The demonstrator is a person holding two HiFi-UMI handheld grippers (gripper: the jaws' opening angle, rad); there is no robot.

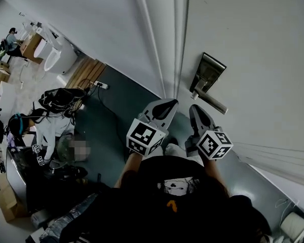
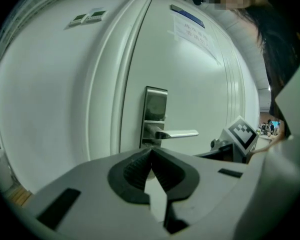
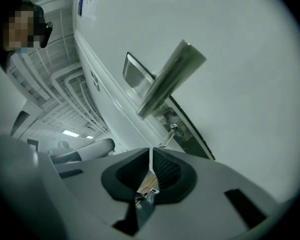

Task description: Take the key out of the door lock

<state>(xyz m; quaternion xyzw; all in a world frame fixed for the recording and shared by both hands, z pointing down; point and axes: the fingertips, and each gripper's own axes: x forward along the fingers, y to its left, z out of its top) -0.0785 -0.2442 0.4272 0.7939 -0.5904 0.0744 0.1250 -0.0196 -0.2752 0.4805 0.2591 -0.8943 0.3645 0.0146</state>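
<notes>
Key (image 3: 168, 135) juts from door lock (image 1: 207, 70), just ahead of right gripper (image 3: 150, 153). Left gripper (image 2: 151, 153) sits farther off. Both jaws pressed together, empty.

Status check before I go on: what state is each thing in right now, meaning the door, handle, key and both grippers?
Door: looks shut.
Lever handle: level, not pressed down.
Key: in the lock plate below the lever, ungripped.
Left gripper: fingers together, empty, short of the door.
Right gripper: fingers together, empty, pointed toward the key, not touching it.
</notes>
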